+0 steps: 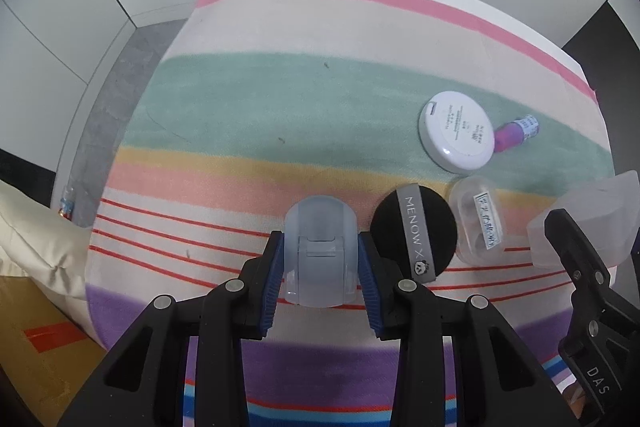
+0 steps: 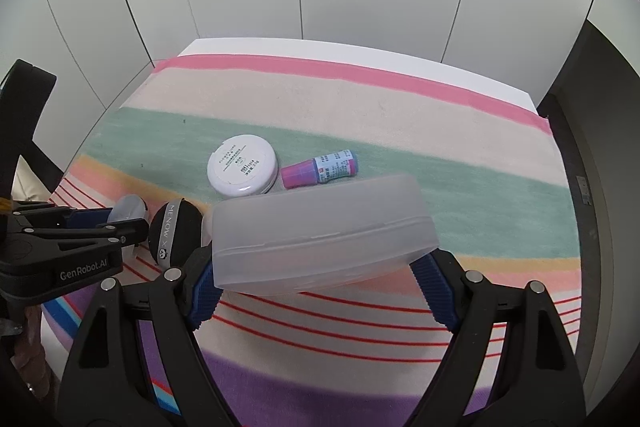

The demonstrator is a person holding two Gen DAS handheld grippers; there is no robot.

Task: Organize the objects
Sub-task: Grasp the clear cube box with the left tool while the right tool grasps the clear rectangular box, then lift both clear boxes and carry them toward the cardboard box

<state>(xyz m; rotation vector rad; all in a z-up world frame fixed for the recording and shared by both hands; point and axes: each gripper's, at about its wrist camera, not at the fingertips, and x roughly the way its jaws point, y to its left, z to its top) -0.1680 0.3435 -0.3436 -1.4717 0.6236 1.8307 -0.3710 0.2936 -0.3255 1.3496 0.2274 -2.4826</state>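
Note:
My left gripper [image 1: 320, 267] is shut on a small translucent plastic holder [image 1: 320, 251], low over the striped cloth. My right gripper [image 2: 316, 279] is shut on a frosted plastic box [image 2: 320, 231], held tilted above the cloth; the box also shows at the right edge of the left wrist view [image 1: 584, 223]. A black powder puff [image 1: 414, 231] with a grey "MENOW X" band lies just right of the holder. A clear oval case [image 1: 478, 219] with a label lies right of the puff. A white round compact [image 1: 456, 131] and a pink-purple small bottle [image 1: 516, 133] lie farther back.
The striped cloth [image 1: 280, 115] covers a white table [image 2: 360, 47] whose far edge meets white wall panels. A cream cushion [image 1: 36, 247] and a cardboard box [image 1: 36, 339] sit off the left side. A dark panel [image 2: 600, 99] stands at the right.

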